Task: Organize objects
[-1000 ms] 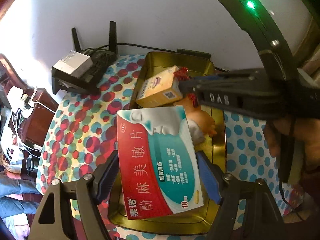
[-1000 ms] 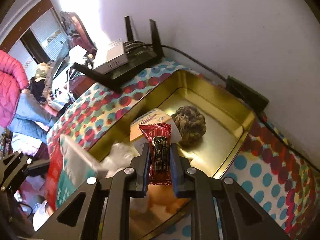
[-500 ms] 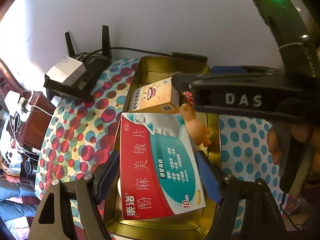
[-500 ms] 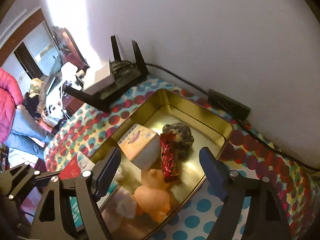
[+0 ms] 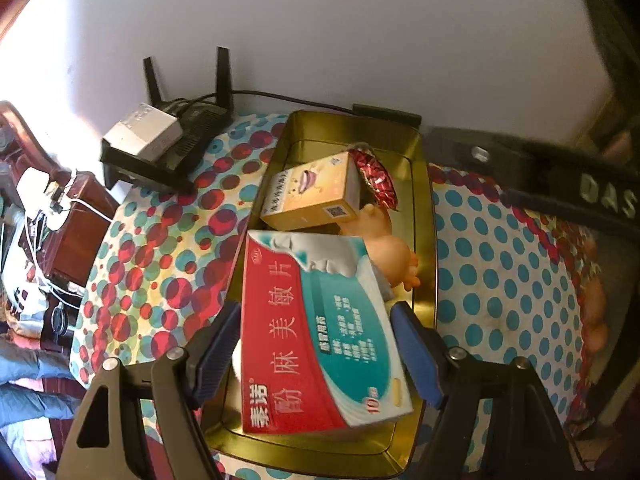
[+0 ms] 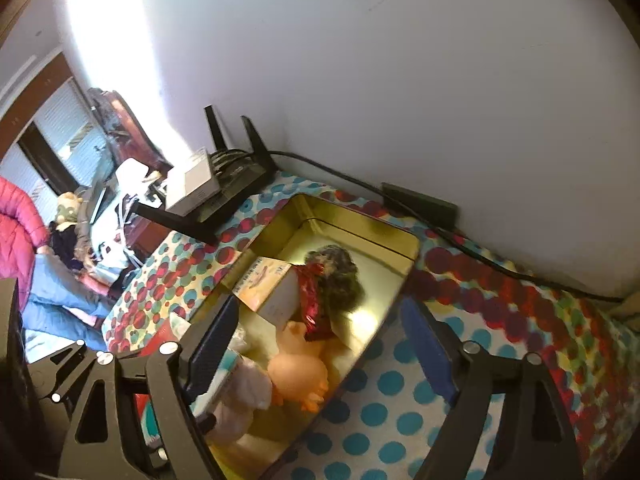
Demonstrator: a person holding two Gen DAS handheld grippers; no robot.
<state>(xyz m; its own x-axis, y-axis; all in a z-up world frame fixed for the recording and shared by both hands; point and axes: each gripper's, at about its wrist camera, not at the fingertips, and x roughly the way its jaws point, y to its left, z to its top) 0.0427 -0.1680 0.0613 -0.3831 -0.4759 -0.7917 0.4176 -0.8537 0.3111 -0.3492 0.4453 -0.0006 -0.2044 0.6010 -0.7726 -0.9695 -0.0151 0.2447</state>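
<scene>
Holding medicine box [image 5: 320,328], orange carton [image 5: 310,192], red packet [image 5: 378,178]: gold tin [image 5: 424,216].

Red and teal medicine box [image 5: 316,332] reading "酚麻美敏片" and "10", black gripper body [image 5: 560,188] lettered "DAS"

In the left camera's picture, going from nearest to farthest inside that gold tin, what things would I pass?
Red and teal medicine box in the left gripper → yellow box → bare far end of the gold tin.
</scene>
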